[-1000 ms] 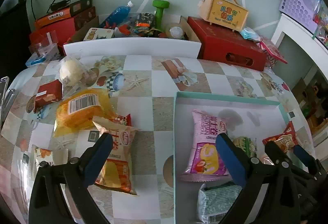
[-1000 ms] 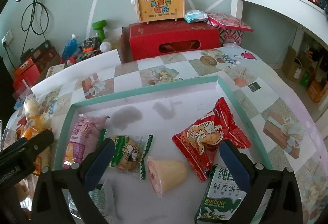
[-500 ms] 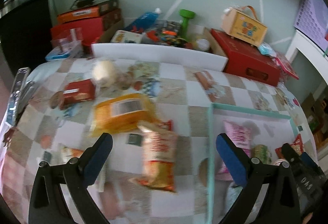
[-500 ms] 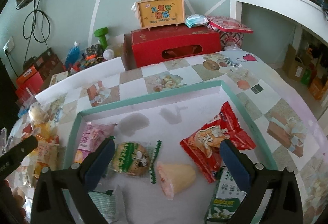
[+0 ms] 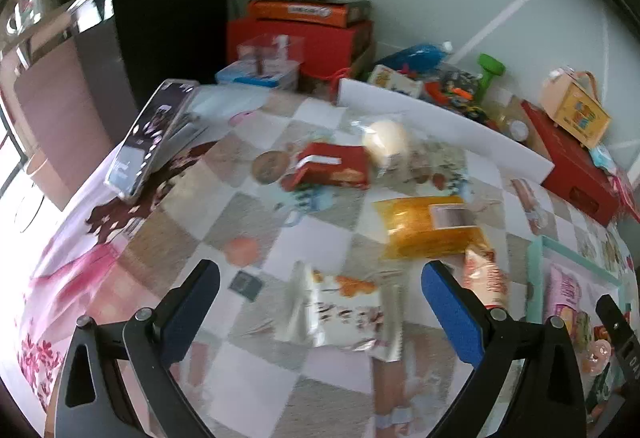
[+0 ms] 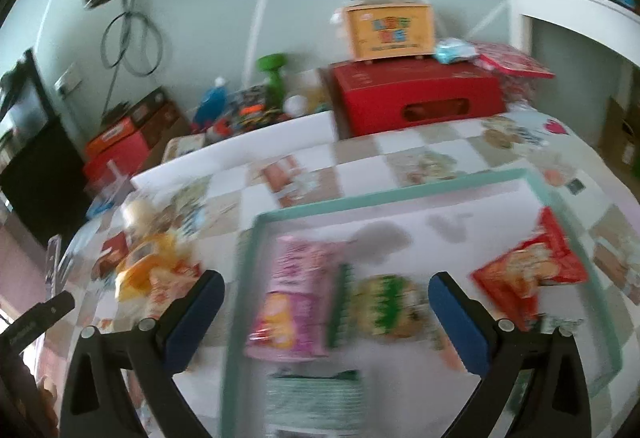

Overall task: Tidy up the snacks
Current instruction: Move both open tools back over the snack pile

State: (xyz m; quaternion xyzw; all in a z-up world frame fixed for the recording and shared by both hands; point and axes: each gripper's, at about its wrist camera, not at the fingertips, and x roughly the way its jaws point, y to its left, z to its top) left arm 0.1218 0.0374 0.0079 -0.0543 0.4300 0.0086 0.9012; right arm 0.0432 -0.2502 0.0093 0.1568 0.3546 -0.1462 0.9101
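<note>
Both the left gripper (image 5: 320, 308) and right gripper (image 6: 326, 312) are spread wide, holding nothing. The white snack packet (image 5: 344, 312) lies flat between the left jaws, left of the teal tray (image 6: 400, 193). Being thin and crinkly, it might slip out of a pinch or get crushed.

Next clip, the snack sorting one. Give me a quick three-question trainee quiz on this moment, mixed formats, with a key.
1. True or false: the left gripper is shut on a snack.
2. Multiple choice: where does the pink packet lie? A) inside the teal-rimmed tray; B) on the checked tablecloth outside the tray; C) on the red box.
3. Fill in: the packet lying between the left gripper's open jaws is the ____ one.

Key:
1. False; both the left gripper and the right gripper are open and hold nothing.
2. A.
3. The silver-edged white packet, lying on the tablecloth.
</note>
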